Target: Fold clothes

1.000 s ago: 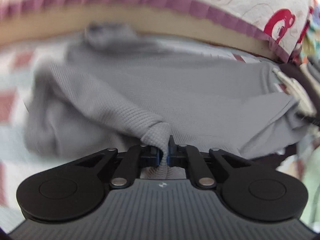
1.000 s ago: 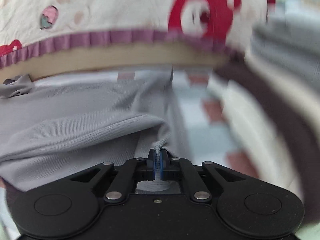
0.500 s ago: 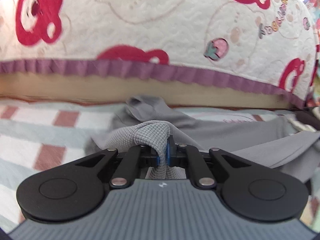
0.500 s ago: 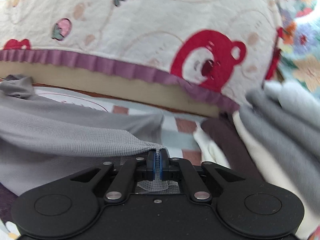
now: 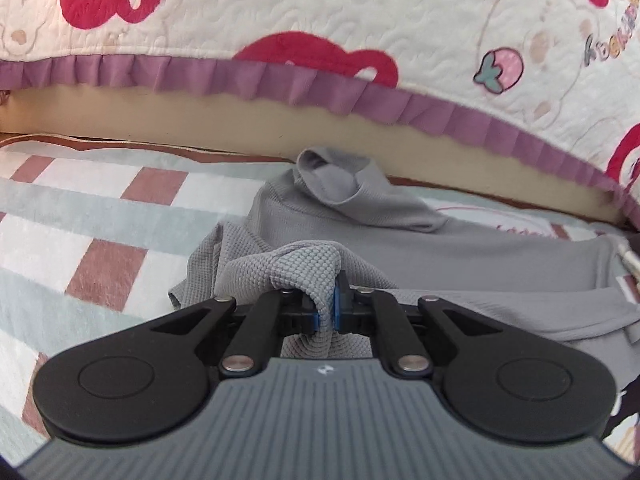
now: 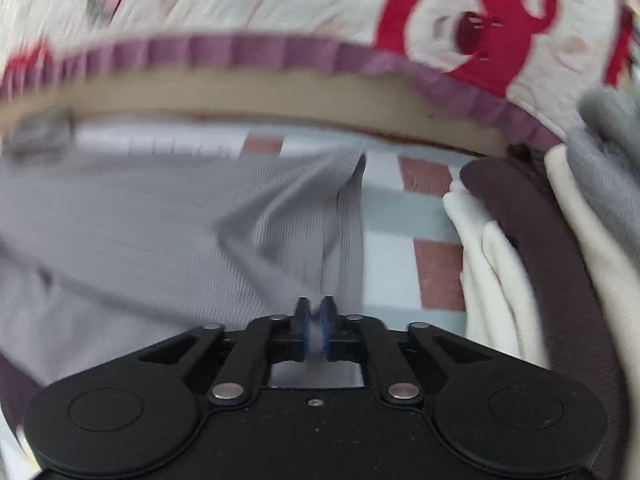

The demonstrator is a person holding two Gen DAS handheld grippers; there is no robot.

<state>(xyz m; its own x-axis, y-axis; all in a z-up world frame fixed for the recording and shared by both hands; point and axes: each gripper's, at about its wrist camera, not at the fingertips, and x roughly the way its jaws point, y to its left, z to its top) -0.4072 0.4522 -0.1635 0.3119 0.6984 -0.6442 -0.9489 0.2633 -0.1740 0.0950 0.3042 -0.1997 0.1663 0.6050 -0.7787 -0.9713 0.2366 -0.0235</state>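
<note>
Lying crumpled on a checked blanket (image 5: pixel 100 216), the grey waffle-knit top (image 5: pixel 460 264) is the landmark here: its neck opening sits at the far side, just before the tan edge under a quilt (image 5: pixel 360 20) with a purple frill and red bears. The left gripper (image 5: pixel 327 312) pinches a bunched fold of the top at its near left side. The right gripper (image 6: pixel 316 332) has its fingers pressed together on the top's near right edge. Beside the top, to its right, lie cream, dark brown and grey clothes (image 6: pixel 520 248).

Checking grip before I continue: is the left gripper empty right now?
No, the left gripper is shut on a bunched fold of the grey top.
</note>
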